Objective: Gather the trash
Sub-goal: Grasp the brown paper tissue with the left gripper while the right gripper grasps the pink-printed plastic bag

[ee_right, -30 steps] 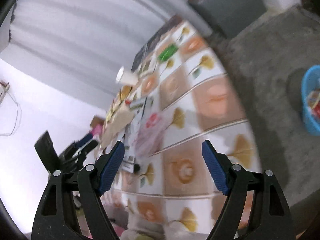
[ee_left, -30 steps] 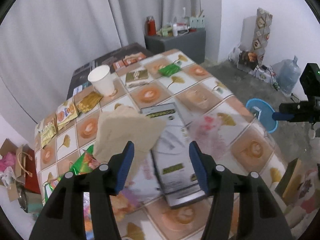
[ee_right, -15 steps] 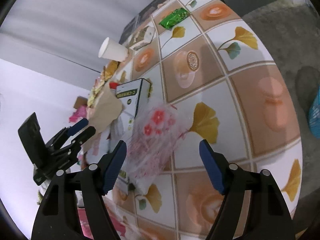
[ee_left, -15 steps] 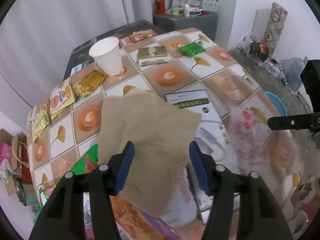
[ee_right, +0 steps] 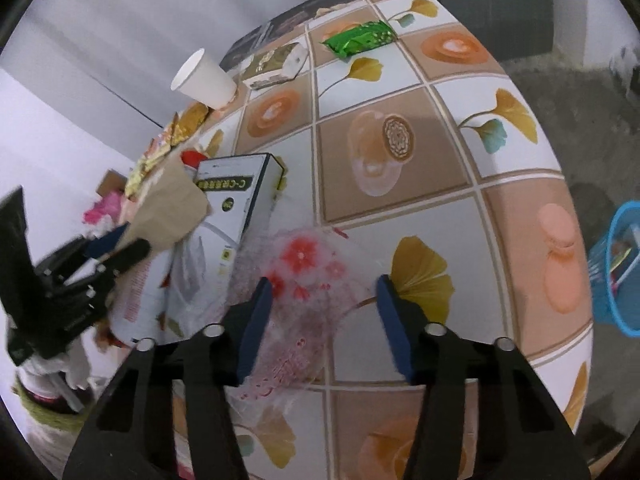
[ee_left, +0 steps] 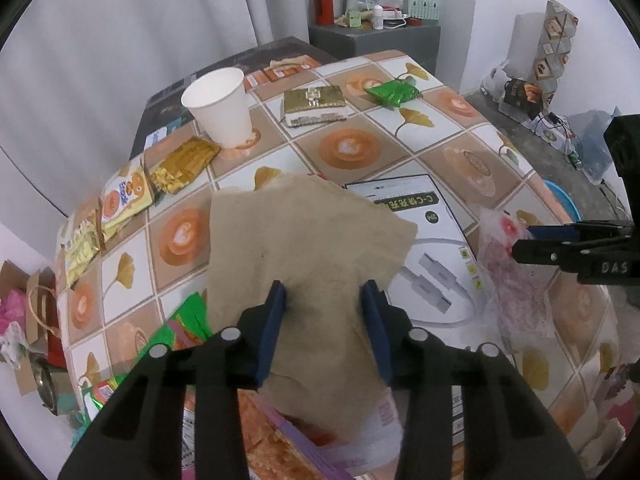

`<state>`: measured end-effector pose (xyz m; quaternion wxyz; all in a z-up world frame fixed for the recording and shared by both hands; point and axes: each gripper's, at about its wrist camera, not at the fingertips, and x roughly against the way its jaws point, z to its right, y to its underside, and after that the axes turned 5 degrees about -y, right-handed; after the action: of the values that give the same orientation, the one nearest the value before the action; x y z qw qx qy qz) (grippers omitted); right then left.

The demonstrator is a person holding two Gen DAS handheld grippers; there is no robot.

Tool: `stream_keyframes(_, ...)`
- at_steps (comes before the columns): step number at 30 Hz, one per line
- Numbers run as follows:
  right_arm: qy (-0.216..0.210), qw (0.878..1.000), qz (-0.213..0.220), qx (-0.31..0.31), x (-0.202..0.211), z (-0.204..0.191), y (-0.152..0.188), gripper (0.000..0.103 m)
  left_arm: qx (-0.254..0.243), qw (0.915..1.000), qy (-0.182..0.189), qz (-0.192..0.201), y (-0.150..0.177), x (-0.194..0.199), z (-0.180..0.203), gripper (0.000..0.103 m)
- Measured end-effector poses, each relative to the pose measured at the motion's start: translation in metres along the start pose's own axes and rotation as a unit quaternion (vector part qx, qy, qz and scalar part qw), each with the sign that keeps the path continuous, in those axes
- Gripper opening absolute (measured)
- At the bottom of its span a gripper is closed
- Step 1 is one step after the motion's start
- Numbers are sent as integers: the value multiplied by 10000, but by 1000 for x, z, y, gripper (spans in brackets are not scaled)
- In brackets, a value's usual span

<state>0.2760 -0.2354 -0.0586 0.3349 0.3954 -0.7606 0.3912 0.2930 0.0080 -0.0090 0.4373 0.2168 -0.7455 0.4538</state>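
Broadly, table (ee_left: pixel 472 136) under a glossy cloth of brown and white squares with ginkgo leaves and coffee-cup prints; its far edge curves off with the lens.

White cardboard box (ee_left: pixel 436 248), flat rectangle printed with cable plugs, long axis running 12 to 6 in the left wrist view. Its 9 o'clock side is hidden under the napkin.

Brown paper napkin (ee_left: pixel 304 240), soft, creased, roughly square, at frame centre, one corner toward 3 o'clock. Lower edge hidden behind the claw.

Thin clear plastic bag (ee_right: pixel 304 280) with red flower print, crumpled and flat on the cloth, long axis 12 to 6; edges hard to trace against the pattern.

White paper cup (ee_left: pixel 218 106), upright, tapered, at 11 o'clock. Gold box (ee_left: pixel 314 106) and green foil packet (ee_left: pixel 394 92) toward 12 to 1 o'clock. Blue basket (ee_right: pixel 618 264) on the floor, cut off at 3 o'clock.

Left gripper (ee_left: pixel 324 320): blue pads closing, napkin between them; contact cannot be judged. Right gripper (ee_right: pixel 324 312): jaws closing, plastic bag between them, pads apparently not pressing it.
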Motion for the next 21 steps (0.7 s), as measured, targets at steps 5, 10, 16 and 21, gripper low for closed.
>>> stream_keyframes(5, 108, 9999, 13, 17, 0, 5, 3, 20, 16, 10000, 16, 75, -2, 5, 0, 23)
stream_keyframes(10, -74, 9999, -13, -146, -2, 13, 3, 2, 105, 9998, 44, 135, -2, 7, -2, 15)
stream_keyframes(16, -338, 9989, 46, -319, 1, 21, 4, 0, 201, 9994, 62, 283, -2, 12, -6, 3)
stream_keyframes(21, -522, 9973, 212, -466, 12, 27, 3, 0, 284, 9985, 65, 468, -3, 22, -9, 2)
